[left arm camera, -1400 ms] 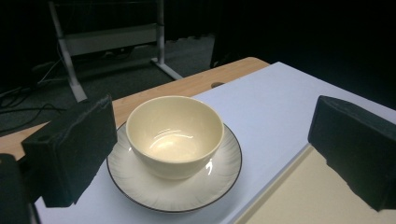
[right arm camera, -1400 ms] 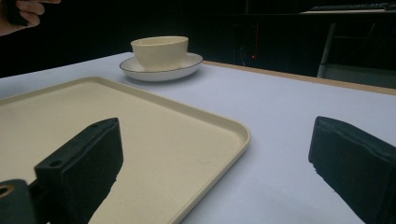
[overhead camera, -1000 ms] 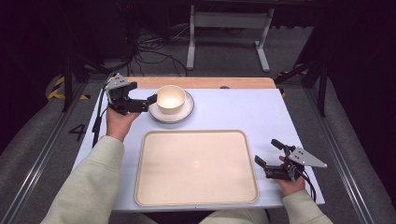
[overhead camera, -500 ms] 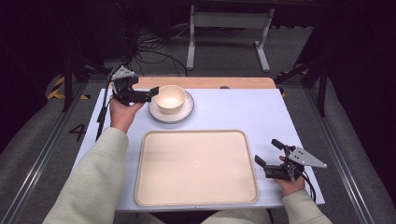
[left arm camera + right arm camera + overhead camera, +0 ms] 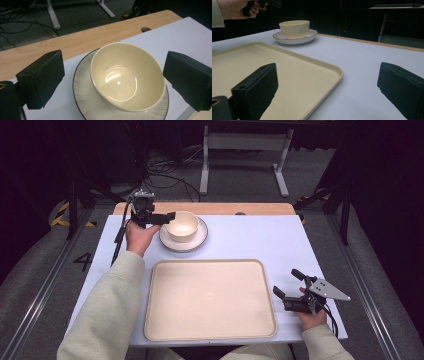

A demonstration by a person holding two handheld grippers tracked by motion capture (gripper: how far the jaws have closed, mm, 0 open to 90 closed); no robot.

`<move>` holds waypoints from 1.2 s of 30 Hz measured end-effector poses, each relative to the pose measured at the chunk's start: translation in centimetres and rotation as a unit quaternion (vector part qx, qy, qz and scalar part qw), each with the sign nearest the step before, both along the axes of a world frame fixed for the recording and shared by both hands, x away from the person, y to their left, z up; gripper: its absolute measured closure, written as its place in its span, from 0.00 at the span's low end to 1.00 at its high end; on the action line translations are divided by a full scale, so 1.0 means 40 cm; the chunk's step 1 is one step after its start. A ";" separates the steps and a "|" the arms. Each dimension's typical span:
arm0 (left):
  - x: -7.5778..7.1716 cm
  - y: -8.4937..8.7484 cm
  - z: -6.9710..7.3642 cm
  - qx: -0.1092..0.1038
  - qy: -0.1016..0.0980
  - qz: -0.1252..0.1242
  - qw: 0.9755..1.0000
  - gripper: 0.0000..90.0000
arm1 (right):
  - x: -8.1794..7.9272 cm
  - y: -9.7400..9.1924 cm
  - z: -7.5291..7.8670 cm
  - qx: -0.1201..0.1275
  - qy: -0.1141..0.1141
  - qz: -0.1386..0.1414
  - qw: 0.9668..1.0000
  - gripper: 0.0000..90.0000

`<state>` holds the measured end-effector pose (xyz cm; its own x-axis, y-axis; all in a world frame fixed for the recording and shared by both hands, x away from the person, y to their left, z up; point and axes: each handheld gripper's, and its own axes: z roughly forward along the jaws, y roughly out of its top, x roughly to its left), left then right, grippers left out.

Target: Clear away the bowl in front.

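Note:
A cream bowl (image 5: pixel 182 225) stands on a white saucer (image 5: pixel 186 243) with a dark rim at the table's far left. My left gripper (image 5: pixel 167 219) is open and hovers at the bowl's left rim, pointing right. In the left gripper view, the bowl (image 5: pixel 127 75) and saucer (image 5: pixel 83 92) lie between the wide-apart jaws of the gripper (image 5: pixel 118 75), and neither jaw touches them. My right gripper (image 5: pixel 286 283) rests open at the near right, just off the corner of the cream tray (image 5: pixel 210 330). Its own view (image 5: pixel 330 87) holds nothing between the jaws.
The empty tray (image 5: pixel 287 72) takes up the near middle of the white table (image 5: pixel 260 237). A wooden strip (image 5: pixel 235 208) runs along the far edge. Dark floor with cables and a metal stand (image 5: pixel 245 145) lies beyond. The bowl (image 5: pixel 294 28) shows far off in the right gripper view.
My left gripper has risen and shifted slightly right and away, from beside the saucer to the bowl's rim. The right gripper, bowl and tray have not moved.

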<state>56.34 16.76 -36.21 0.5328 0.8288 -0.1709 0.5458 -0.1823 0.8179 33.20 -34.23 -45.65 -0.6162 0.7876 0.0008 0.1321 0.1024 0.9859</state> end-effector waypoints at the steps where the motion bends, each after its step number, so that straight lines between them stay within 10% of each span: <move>1: 0.004 -0.003 -0.005 0.001 0.006 0.004 1.000 0.05 | 0.000 0.000 0.000 0.000 0.000 0.000 1.000 0.04; 36: 0.087 -0.041 -0.144 0.010 0.133 0.052 0.990 0.17 | 0.000 -0.001 0.000 0.003 0.000 -0.001 1.000 0.06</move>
